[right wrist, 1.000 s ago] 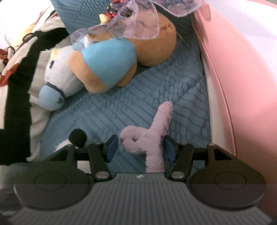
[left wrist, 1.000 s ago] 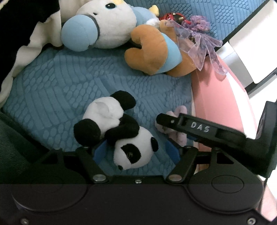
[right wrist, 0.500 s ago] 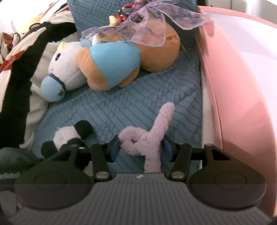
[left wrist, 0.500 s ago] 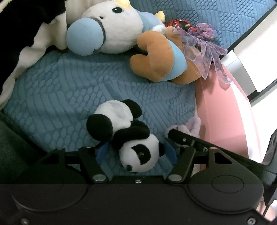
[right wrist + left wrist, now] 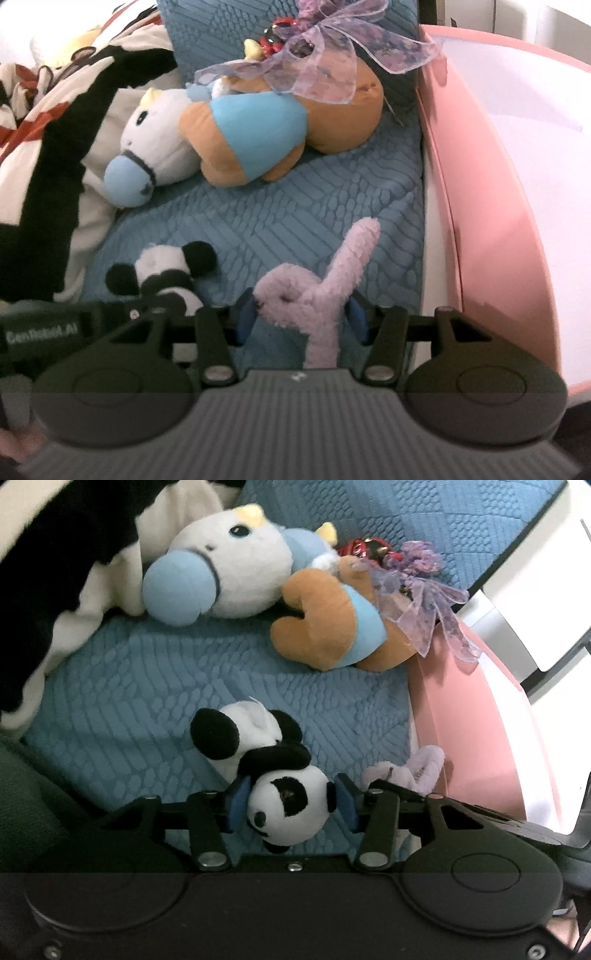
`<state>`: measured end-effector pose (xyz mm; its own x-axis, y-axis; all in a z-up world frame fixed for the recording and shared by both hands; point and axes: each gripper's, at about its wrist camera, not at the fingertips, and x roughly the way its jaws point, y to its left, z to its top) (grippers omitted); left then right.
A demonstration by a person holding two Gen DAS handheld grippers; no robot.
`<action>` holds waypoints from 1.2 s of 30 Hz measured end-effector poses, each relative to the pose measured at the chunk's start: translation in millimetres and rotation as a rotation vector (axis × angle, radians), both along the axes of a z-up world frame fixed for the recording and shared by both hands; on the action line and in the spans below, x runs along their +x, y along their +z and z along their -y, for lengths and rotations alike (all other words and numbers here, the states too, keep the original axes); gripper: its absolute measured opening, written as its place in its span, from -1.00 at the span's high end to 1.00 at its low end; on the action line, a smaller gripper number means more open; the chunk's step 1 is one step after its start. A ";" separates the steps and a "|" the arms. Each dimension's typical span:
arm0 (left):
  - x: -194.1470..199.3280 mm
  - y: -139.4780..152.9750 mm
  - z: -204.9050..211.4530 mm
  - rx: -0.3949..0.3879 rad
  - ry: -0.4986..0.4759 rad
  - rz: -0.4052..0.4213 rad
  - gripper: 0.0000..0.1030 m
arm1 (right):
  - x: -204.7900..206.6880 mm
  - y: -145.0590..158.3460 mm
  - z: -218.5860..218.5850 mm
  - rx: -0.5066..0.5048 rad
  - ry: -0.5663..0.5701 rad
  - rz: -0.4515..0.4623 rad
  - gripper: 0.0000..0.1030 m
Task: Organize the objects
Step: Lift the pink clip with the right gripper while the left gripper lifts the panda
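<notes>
The left gripper (image 5: 291, 805), its jaws having just been closing, clamps the panda plush (image 5: 288, 805) by the head between its fingers (image 5: 238, 803), body trailing ahead on the blue bedspread (image 5: 147, 686). The right gripper (image 5: 301, 314) pinches the lilac plush (image 5: 314, 295) at its middle, one limb projecting forward. Both appear light, soft and compressible; grip the thickest stuffed section, since thin limbs would likely slip.

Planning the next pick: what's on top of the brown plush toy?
A sheer purple ribbon bow drapes over the brown plush toy, with a red beaded trinket beside the knot. Whatever the bow is tied to is covered by the ribbon, and the toy's face is hidden.
</notes>
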<state>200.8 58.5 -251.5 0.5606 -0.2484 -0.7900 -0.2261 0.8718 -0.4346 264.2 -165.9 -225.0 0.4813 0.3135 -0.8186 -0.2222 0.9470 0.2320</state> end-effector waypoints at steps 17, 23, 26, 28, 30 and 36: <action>-16.9 43.1 11.4 0.049 -0.035 0.067 0.12 | -29.8 42.7 17.3 0.010 -0.014 0.058 -0.04; -22.9 71.9 16.2 0.064 -0.033 0.100 0.12 | -40.0 62.3 22.2 0.030 -0.004 0.079 -0.04; -26.7 88.1 19.9 0.065 -0.042 0.117 0.12 | -44.4 76.2 25.2 0.045 -0.004 0.094 -0.04; -29.9 99.6 22.4 0.070 -0.049 0.127 0.12 | -47.6 87.6 27.1 0.044 0.002 0.110 -0.04; -34.1 111.8 24.5 0.068 -0.052 0.141 0.12 | -51.0 100.4 29.4 0.043 0.001 0.129 -0.04; -47.9 147.7 29.1 0.063 -0.066 0.187 0.17 | -65.9 142.4 37.2 0.076 -0.014 0.166 -0.04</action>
